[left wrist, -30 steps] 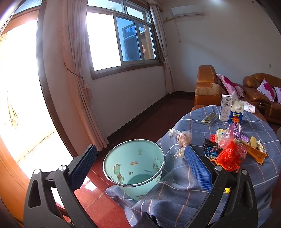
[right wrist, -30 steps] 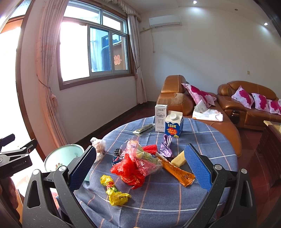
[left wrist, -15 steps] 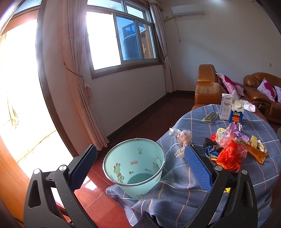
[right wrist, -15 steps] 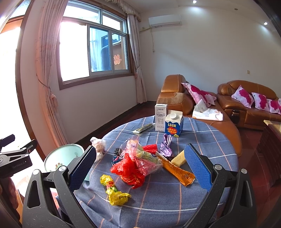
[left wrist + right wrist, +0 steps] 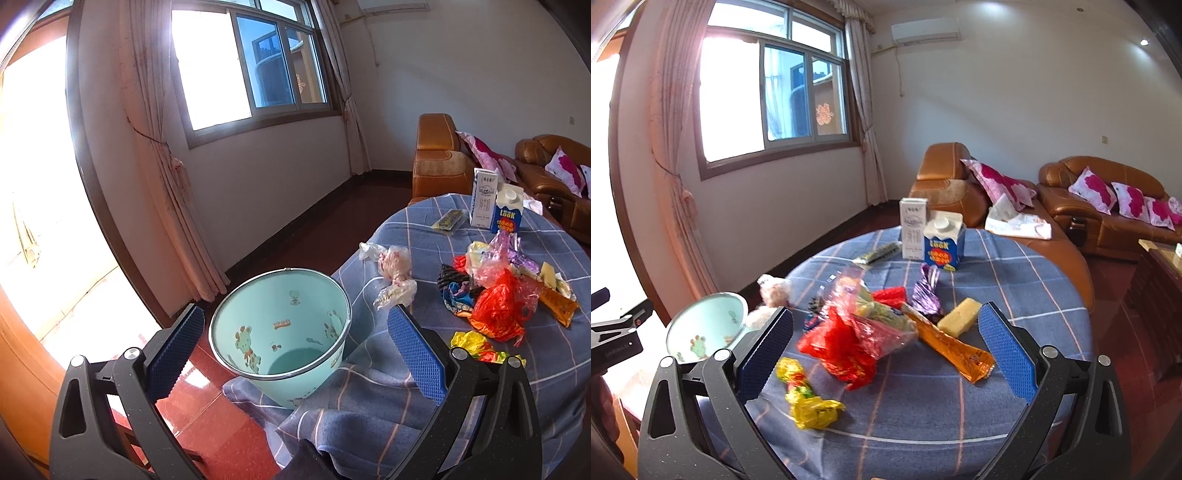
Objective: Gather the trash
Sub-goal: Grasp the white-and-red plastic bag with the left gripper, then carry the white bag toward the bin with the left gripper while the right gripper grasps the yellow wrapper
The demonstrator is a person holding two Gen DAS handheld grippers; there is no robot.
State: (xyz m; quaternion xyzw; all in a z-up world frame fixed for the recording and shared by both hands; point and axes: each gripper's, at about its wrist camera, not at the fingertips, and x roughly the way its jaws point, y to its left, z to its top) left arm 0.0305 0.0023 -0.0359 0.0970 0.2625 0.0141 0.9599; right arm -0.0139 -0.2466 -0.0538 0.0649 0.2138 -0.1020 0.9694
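From your left wrist view, your left gripper (image 5: 295,343) hangs with jaws spread wide and empty around the mouth of the mint bin (image 5: 280,332), which stands on the floor tight against the drooping edge of the blue checked cloth (image 5: 388,387). Nothing lies in the bin yet. A crumpled clear bag (image 5: 393,273) sits at the tabletop's rim just above it (a careless sweep could knock it to the floor beside the bin, not into it). From your right wrist view, your right gripper (image 5: 886,343) is likewise wide open and holds nothing, poised over the wrapper heap: red bag (image 5: 842,347), yellow wrapper (image 5: 805,395), orange packet (image 5: 951,347). These films are thin and tangled, so a pinch may drag neighbours along or slip. The two cartons (image 5: 932,236) stand upright well behind, and bare cloth lies to the right and near side for your approach.
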